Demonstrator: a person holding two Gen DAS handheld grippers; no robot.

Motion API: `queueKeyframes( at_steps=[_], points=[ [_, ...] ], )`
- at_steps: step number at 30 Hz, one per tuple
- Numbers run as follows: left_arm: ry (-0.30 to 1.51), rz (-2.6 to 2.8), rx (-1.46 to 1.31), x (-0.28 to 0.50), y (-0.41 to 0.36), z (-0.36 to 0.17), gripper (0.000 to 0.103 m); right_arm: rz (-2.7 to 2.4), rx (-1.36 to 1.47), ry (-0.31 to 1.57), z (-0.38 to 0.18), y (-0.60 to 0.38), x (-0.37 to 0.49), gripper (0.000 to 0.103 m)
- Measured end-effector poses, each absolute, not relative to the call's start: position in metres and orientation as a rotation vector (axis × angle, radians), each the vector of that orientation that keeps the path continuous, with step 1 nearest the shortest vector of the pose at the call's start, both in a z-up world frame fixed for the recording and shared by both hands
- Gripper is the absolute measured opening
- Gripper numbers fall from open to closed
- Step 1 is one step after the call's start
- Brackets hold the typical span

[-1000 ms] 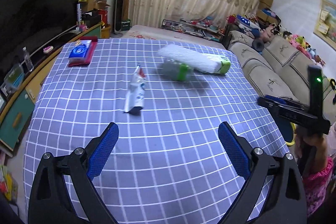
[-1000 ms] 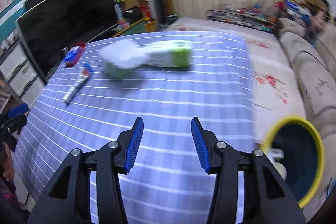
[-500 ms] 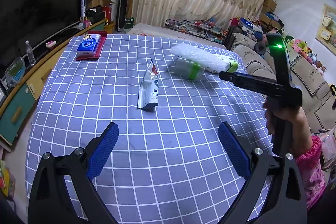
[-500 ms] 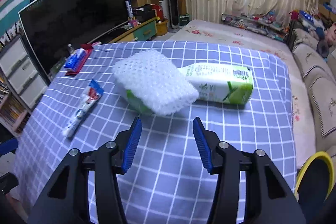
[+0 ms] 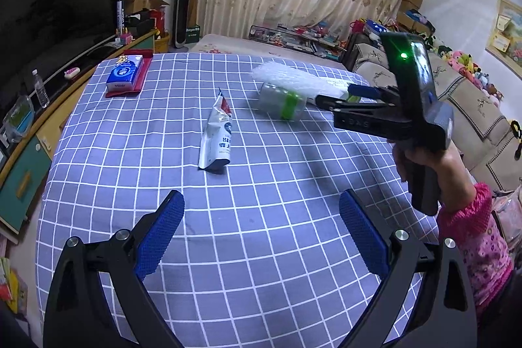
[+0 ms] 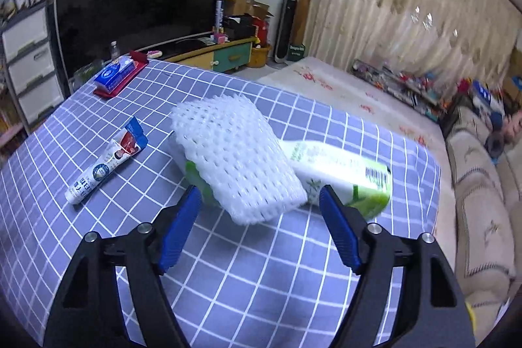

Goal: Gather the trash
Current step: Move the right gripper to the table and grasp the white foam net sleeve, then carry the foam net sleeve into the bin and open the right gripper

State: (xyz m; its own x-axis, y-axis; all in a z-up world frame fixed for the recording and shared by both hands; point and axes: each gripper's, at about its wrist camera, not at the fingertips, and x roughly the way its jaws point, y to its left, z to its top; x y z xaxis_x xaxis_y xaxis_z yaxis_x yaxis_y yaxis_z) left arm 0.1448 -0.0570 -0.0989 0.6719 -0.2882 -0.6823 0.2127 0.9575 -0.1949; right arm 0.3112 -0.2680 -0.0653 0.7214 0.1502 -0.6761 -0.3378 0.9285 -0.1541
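Right gripper (image 6: 257,211), jaws just widening, nothing clamped, noses at the white foam-mesh sleeve (image 6: 235,158) mid-counter (image 6: 261,276). Left gripper (image 5: 261,227) gapes empty over bare checked cloth; squeezed toothpaste tube (image 5: 217,136) lies ahead.

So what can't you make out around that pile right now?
- Bottle: right wrist view, mostly hidden under the foam net.
- Carton: its far end is blurred and its near end sits behind the net.
- Right hand-held gripper: open; contact with the net is unclear.
- Toothpaste tube: print too small to read.
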Motion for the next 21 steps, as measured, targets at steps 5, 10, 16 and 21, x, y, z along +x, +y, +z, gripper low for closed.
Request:
queueKeyframes(
  at_steps=[5,10,16,21],
  points=[
    [0.787,-0.286,-0.101,0.145,-0.059,-0.098,0.094,0.296,-0.291,0.768,-0.071,-0.267,0.322,0.056],
    [0.791,-0.285,-0.101,0.146,-0.060,-0.099,0.094,0.322,-0.265,0.797,-0.076,-0.268,0.320,0.019],
    [0.792,-0.290,-0.099,0.147,-0.060,-0.100,0.094,0.359,-0.215,0.799,-0.071,-0.276,0.300,0.013],
    [0.792,-0.297,-0.095,0.147,-0.062,-0.101,0.094,0.384,-0.159,0.809,-0.064,-0.289,0.275,0.013]
  ],
)
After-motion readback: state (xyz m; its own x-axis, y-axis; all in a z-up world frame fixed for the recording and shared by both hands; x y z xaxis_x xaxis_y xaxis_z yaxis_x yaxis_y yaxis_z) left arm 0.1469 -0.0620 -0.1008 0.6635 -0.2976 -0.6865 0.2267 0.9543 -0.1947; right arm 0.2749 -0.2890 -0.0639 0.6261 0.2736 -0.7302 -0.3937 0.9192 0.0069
